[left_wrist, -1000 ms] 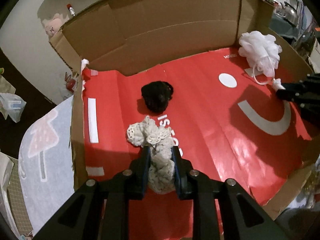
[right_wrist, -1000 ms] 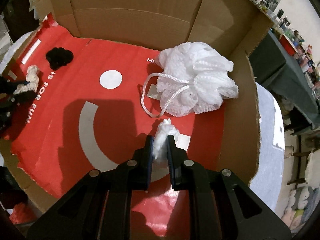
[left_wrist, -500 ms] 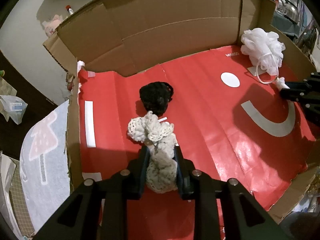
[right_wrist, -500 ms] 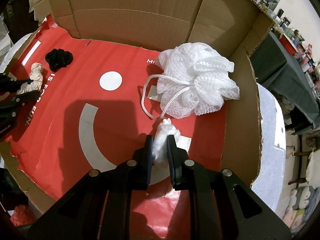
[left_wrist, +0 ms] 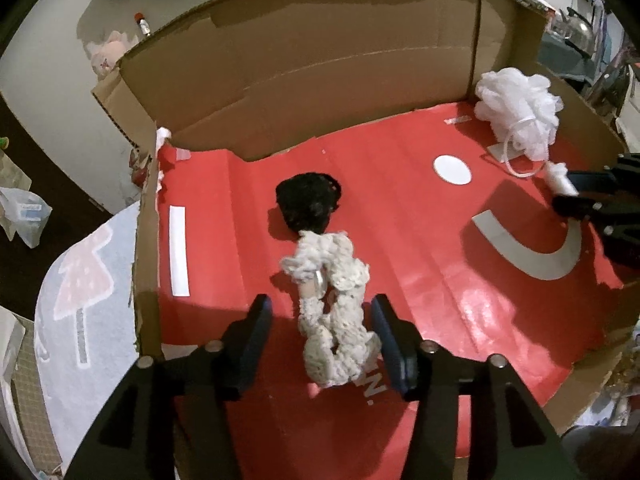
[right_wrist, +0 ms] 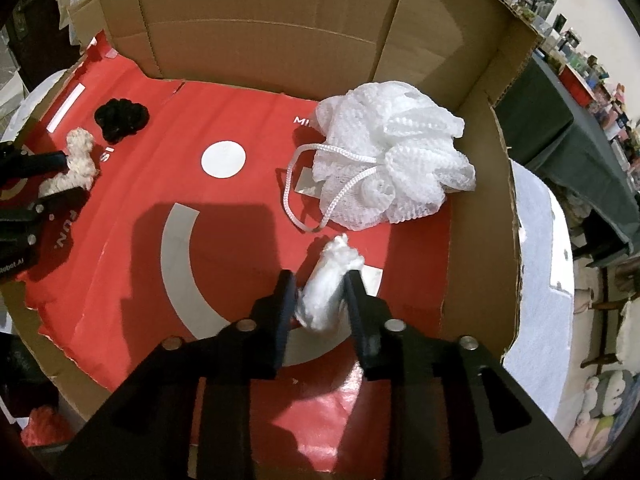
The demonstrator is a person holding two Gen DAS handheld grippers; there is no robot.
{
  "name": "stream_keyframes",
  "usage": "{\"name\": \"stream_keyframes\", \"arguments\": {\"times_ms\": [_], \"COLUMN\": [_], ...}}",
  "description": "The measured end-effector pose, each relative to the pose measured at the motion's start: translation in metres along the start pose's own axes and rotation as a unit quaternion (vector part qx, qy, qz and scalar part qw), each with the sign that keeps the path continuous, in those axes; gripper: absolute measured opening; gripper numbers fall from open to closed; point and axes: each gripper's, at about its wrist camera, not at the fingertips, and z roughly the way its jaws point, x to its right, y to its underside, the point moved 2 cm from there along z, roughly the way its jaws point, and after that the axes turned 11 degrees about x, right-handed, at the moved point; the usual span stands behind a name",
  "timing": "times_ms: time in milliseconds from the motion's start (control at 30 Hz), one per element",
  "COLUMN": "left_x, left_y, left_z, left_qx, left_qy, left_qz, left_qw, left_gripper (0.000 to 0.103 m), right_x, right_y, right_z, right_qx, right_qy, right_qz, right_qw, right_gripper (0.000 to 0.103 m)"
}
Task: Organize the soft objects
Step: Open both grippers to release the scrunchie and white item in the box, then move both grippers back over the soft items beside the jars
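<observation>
Across the frame's middle, a red sheet (left_wrist: 420,240) lines a cardboard box (left_wrist: 320,60). Left gripper (left_wrist: 320,336) is opening, cream scrunchie (left_wrist: 332,312) loose between its jaws. Right gripper (right_wrist: 320,296) is opening around a white tuft (right_wrist: 328,284), below the pouf (right_wrist: 392,168). Grey floor upper left.

Glossy red paper (left_wrist: 420,248) lines the matt cardboard box (left_wrist: 320,52); crocheted yarn scrunchie (left_wrist: 336,312).

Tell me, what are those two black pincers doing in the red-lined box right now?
Left tool opening, cream crocheted scrunchie loose between its jaws. Right tool opening around small white fluffy wad. Nothing blocking.
</observation>
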Motion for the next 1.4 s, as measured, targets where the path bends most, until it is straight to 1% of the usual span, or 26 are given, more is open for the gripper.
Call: {"name": "stream_keyframes", "arguments": {"times_ms": [33,67,100,133,167,233,400,467,567,633,700,733,800,900,1033,1100,1233,1333,1400], "left_x": [0.001,0.002,0.001,0.002,0.003,0.003,-0.001,-0.002,-0.003,-0.003,-0.003,-0.003,-0.002,-0.001,0.004,0.009,0.018,0.025,0.028], "left_y": [0.0,0.0,-0.001,-0.001,-0.002,-0.003,-0.006,-0.008,-0.01,-0.011,-0.012,-0.011,-0.01,-0.006,0.002,0.007,0.02,0.031,0.038], "left_z": [-0.002,-0.003,-0.005,-0.007,-0.012,-0.022,-0.047,-0.06,-0.081,-0.098,-0.11,-0.118,-0.131,-0.156,-0.184,-0.198,-0.224,-0.241,-0.25], "left_qx": [0.002,0.004,0.006,0.011,0.02,0.037,0.073,0.088,0.117,0.138,0.152,0.161,0.177,0.207,0.245,0.263,0.296,0.32,0.332], "left_qy": [0.0,-0.001,-0.001,-0.002,-0.004,-0.004,0.008,0.012,0.015,0.019,0.021,0.023,0.024,0.027,0.022,0.022,0.023,0.027,0.035], "left_qz": [-0.001,-0.001,0.0,0.001,0.001,-0.002,-0.02,-0.026,-0.035,-0.043,-0.051,-0.054,-0.06,-0.066,-0.069,-0.069,-0.071,-0.073,-0.076], "left_qw": [1.0,1.0,1.0,0.9999,0.9998,0.9993,0.9971,0.9957,0.9924,0.9894,0.9868,0.9852,0.9821,0.9758,0.9668,0.962,0.9522,0.9441,0.9397], "left_gripper": [0.057,0.059,0.061,0.065,0.07,0.076,0.084,0.089,0.093,0.096,0.097,0.097,0.099,0.103,0.103,0.103,0.103,0.103,0.103], "right_x": [-0.002,-0.004,-0.008,-0.011,-0.013,-0.018,-0.017,-0.013,-0.01,-0.009,-0.006,-0.003,0.001,-0.001,-0.005,-0.008,-0.014,-0.021,-0.027], "right_y": [0.0,0.0,-0.001,-0.001,-0.002,-0.004,-0.008,-0.007,-0.009,-0.009,-0.008,-0.006,-0.005,-0.002,0.006,0.014,0.029,0.043,0.056], "right_z": [-0.001,-0.003,-0.005,-0.007,-0.01,-0.017,-0.034,-0.041,-0.055,-0.071,-0.087,-0.095,-0.113,-0.142,-0.176,-0.195,-0.222,-0.243,-0.257], "right_qx": [0.001,0.005,0.008,0.012,0.016,0.029,0.042,0.05,0.065,0.079,0.094,0.103,0.124,0.155,0.192,0.219,0.255,0.284,0.304], "right_qy": [-0.001,-0.014,-0.015,-0.008,-0.002,0.003,0.008,0.01,0.009,0.008,0.007,0.005,0.001,0.001,-0.012,-0.011,-0.013,-0.003,0.007], "right_qz": [0.0,0.0,-0.006,-0.013,-0.019,-0.026,-0.024,-0.021,-0.01,-0.002,0.005,0.008,0.014,0.02,0.028,0.031,0.042,0.047,0.047], "right_qw": [1.0,1.0,1.0,1.0,1.0,0.999,0.999,0.998,0.998,0.997,0.996,0.995,0.992,0.988,0.981,0.975,0.966,0.958,0.951], "right_gripper": [0.048,0.052,0.055,0.056,0.06,0.064,0.066,0.069,0.07,0.07,0.073,0.077,0.078,0.078,0.079,0.081,0.082,0.083,0.086]}}
